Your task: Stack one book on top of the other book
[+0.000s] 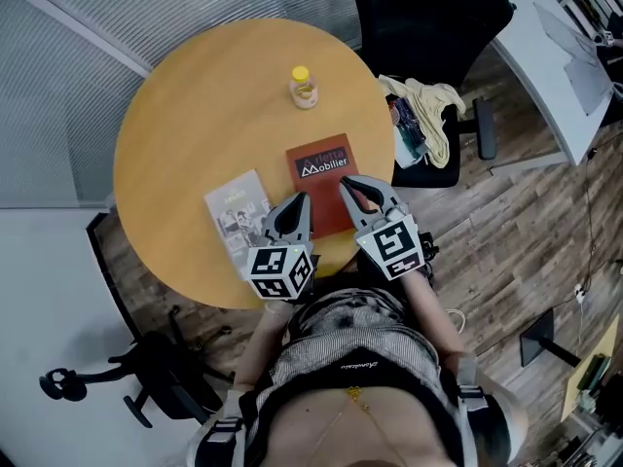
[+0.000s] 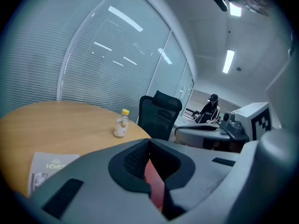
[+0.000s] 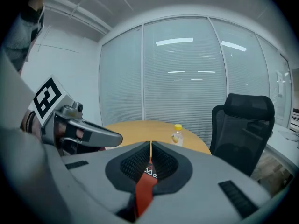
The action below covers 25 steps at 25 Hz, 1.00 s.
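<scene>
A red book (image 1: 321, 168) lies flat near the front middle of the round wooden table (image 1: 195, 105). Left of it lies a pale book (image 1: 238, 214) with photos on its cover. My left gripper (image 1: 300, 200) hovers over the red book's left edge, shut and empty. My right gripper (image 1: 348, 185) hovers over the same book's right side, also shut with nothing in it. In the left gripper view the closed gripper (image 2: 149, 140) shows the red book (image 2: 156, 183) below and the pale book (image 2: 51, 167) at the left. In the right gripper view the shut gripper (image 3: 150, 143) is above the red book (image 3: 145, 185).
A small yellow-capped bottle (image 1: 304, 88) stands on the table behind the books. A black office chair (image 1: 428, 17) with clothes (image 1: 428, 115) on its seat is at the table's right. Another chair (image 1: 127, 377) stands at lower left. A person (image 2: 210, 108) sits far off.
</scene>
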Available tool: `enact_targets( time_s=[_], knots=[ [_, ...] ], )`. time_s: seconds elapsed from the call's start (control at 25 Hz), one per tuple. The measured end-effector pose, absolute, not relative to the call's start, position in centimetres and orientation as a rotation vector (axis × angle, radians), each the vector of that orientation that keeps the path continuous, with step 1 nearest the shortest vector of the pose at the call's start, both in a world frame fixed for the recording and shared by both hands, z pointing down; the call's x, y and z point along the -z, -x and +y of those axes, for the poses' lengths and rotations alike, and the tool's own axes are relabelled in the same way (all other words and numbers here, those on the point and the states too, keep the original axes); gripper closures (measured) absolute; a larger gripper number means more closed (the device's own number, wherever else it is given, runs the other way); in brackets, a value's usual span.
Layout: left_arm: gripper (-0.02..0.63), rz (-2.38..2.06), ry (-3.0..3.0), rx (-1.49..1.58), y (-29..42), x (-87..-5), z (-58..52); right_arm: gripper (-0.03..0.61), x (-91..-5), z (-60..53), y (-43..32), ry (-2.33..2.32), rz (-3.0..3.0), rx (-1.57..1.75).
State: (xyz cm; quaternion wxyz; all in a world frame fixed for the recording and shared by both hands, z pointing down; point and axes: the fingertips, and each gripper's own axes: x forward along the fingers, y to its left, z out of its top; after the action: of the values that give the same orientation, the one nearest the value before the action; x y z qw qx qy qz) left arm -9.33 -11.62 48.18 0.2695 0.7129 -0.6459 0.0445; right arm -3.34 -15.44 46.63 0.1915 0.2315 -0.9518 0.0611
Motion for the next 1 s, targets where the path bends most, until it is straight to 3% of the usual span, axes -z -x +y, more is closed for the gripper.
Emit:
enact_targets(
  time_s=[0.64, 1.0],
  knots=[
    [0.594, -1.575, -1.692, -0.222, 9.8, -58.6, -12.0, 0.554, -57.6, -18.4, 0.1, -0.693, -2.414, -0.516],
    [0.594, -1.531, -1.620, -0.301, 9.8, -62.3, -11.3, 0.554, -62.8, -18.4, -1.4, -0.648, -2.255, -0.510]
  ],
)
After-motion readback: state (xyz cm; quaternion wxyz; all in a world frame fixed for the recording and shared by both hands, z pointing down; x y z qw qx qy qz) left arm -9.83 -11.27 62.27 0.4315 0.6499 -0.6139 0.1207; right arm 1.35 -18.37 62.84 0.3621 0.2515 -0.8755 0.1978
